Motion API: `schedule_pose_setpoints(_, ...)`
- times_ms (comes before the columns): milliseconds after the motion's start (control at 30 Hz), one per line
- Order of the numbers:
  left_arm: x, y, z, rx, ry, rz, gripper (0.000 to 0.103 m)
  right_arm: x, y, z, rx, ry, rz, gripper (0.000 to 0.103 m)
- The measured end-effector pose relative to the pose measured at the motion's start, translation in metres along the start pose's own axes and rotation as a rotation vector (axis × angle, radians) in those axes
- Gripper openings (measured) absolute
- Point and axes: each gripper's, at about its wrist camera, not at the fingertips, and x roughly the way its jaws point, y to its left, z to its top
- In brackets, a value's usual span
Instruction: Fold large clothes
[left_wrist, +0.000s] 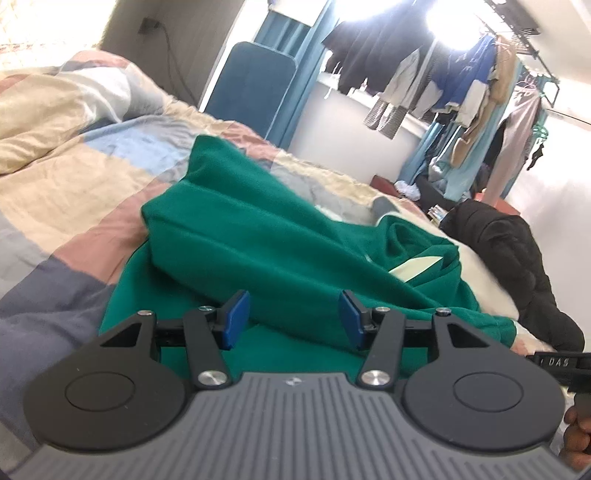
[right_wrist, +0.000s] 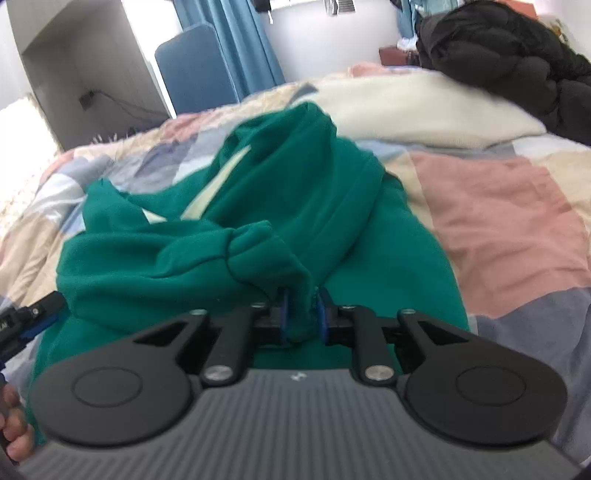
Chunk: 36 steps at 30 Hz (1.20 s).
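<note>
Green sweatshirt lies crumpled on a bed covered by a patchwork quilt of cream, pink, blue and grey squares; it occupies the near middle of the bed, with pale lettering showing among its folds. In the left wrist view, the left gripper is held just above the garment with its blue pads set well apart, and no cloth is caught between them. In the right wrist view, the right gripper is seen with its jaws drawn close together on a bunched fold of the green fabric, which is pinched between the pads at the near edge of the garment. Part of the left gripper is visible at the left margin of that view, beside the person's fingers. A black padded jacket is heaped at the far right corner of the bed, apart from the sweatshirt. A blue folded board leans against the wall beyond the bed, and clothes are hung along a rail by the window.
</note>
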Motion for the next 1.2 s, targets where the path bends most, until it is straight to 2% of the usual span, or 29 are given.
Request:
schedule_pose_setpoints(33,0.0,-0.003,0.001,0.007,-0.003,-0.001,0.059,-0.003,0.004,0.0,-0.018,-0.02,-0.01,0.034)
schedule_pose_setpoints(100,0.002,-0.006,0.002,0.027,-0.01,-0.005,0.059,-0.011,0.013,0.004,-0.072,-0.088,-0.016,0.038)
schedule_pose_setpoints(233,0.009,-0.01,-0.005,0.038,0.021,-0.007,0.059,-0.024,0.031,0.009,-0.16,-0.218,0.014,0.038)
schedule_pose_setpoints(367,0.02,-0.015,-0.009,0.072,0.041,0.01,0.059,-0.023,0.049,0.011,-0.268,-0.287,0.076,0.038)
schedule_pose_setpoints(467,0.03,-0.014,-0.011,0.078,0.063,0.022,0.059,-0.006,0.059,0.011,-0.319,-0.235,0.132,0.038)
schedule_pose_setpoints(567,0.039,-0.015,-0.014,0.105,0.105,0.036,0.059,0.023,0.065,0.009,-0.375,-0.155,0.132,0.037)
schedule_pose_setpoints(700,0.05,-0.016,-0.019,0.13,0.133,0.05,0.06,0.06,0.059,0.009,-0.345,-0.052,0.151,0.036)
schedule_pose_setpoints(800,0.052,-0.016,-0.02,0.135,0.128,0.055,0.06,0.076,0.056,0.003,-0.322,-0.016,0.158,0.036)
schedule_pose_setpoints(900,0.043,-0.015,-0.02,0.115,0.118,0.052,0.06,0.073,0.059,0.002,-0.328,-0.023,0.15,0.036)
schedule_pose_setpoints(1033,0.009,-0.013,-0.018,0.09,0.096,0.056,0.06,0.055,0.054,0.004,-0.288,-0.039,0.162,0.036)
schedule_pose_setpoints(1200,-0.04,-0.018,-0.013,0.08,0.066,0.114,0.06,0.007,0.034,0.01,-0.197,-0.056,0.191,0.037)
